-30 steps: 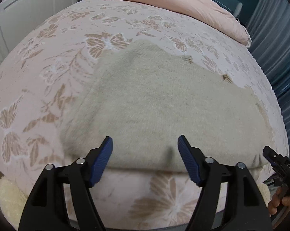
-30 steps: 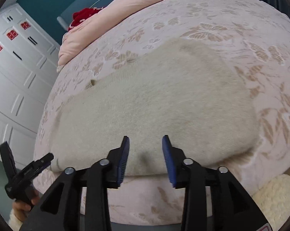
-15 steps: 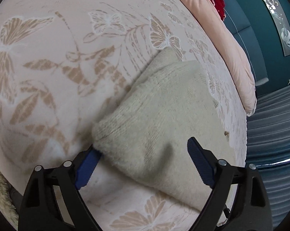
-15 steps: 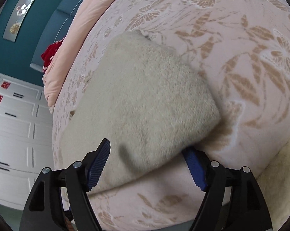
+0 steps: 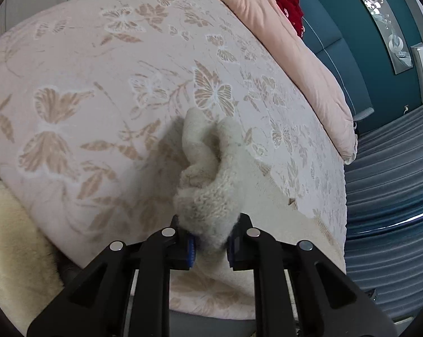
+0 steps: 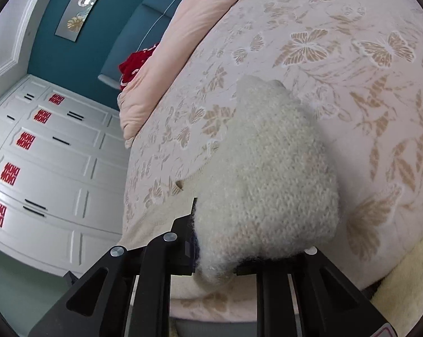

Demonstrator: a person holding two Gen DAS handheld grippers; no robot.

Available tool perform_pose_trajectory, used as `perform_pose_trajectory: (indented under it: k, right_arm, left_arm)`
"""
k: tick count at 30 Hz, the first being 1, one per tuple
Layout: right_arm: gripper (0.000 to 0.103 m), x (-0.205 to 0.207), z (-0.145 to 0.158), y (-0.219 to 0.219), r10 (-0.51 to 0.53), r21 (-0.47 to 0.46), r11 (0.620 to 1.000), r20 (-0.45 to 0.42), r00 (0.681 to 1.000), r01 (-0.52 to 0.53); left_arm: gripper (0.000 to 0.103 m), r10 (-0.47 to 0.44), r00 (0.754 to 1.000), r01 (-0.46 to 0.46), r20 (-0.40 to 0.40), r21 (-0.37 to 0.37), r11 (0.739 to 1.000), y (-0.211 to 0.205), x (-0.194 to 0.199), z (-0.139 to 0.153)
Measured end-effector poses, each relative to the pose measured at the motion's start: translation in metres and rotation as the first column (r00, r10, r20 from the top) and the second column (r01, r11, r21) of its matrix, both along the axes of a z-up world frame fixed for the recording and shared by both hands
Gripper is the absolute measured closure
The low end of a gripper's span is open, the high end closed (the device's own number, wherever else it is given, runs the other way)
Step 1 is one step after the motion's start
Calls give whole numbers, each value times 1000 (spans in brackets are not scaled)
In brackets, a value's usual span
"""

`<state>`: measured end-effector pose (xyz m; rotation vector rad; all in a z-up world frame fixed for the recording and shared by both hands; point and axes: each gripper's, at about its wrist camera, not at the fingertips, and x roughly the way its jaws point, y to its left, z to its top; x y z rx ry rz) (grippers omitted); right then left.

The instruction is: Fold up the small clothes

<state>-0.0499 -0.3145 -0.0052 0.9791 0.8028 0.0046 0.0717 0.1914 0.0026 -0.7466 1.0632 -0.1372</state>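
On the bed [image 5: 104, 64], near its front edge, one cream knitted garment [image 6: 267, 168] lies with its two near corners pinched up, one by each tool. Both tools' jaws have just been closing, and the knit is bunched between the pads in both views. The left tool [image 5: 210, 245] is clenched on a gathered wad of the knit, and the right tool [image 6: 215, 248] is clenched on the opposite near corner, whose fabric bulges up over its fingers. From each tool the garment runs forward, away from the person, toward the pink folded quilt [image 5: 290, 45] at the far end of the bed; its long axis seems to run across, from one tool to the other. So the free far edge lies straight ahead of both tools, neither clearly nearer, and the next fold likely carries the near edge forward over it. Counted: one garment, two tools, one quilt, one red item [image 6: 132, 66] beside the quilt.
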Motion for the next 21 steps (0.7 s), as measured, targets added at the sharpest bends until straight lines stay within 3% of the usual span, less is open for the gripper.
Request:
perform_pose_trajectory:
  k: [2,5,7,11,13,14,15,17,19,21]
  right_arm:
    - [86,-22,-16,7,29,-23,999,-55,998,-30]
    - [83,-48,-73,14,39,-73,996,-256,966,-60]
    - [75,-64,-94,15,20,-76,996,-304,952,-45]
    - [71,-72,-61,9,4,-190,980,-268,963,-57]
    - [58,-70,-42,2,-26,-295,954,-267,963,-56]
    - [48,-70,-33,0,-61,-366,930,-268,962,-43]
    - [45,-70,-24,-3,-96,-436,900,-266,959,-30]
    - [45,-68,-11,-9,-137,-497,868,-250,958,-6]
    - [53,-60,-2,-17,-108,-457,889,-190,976,10]
    - [79,-39,4,-15,-43,-396,918,-150,988,-20]
  left_arm:
    - [88,-10,999,12,-45,33,999,13,-16,-7]
    - [86,-42,988,55,-152,81,995,16,-37,-48]
    - [83,-27,979,53,-201,124,991,15,-49,-71]
    - [69,6,993,25,-114,271,962,14,-56,-47]
    - [67,41,999,-32,-12,404,914,17,-52,-18]
    - [63,55,997,-69,45,461,885,18,-49,-1]
    - [51,69,993,-107,94,498,860,19,-47,14]
    - [42,67,982,-150,178,510,847,19,-39,38]
    - [42,-2,982,-93,188,497,863,9,-19,46]
    - [42,-103,983,17,155,476,879,-16,1,43]
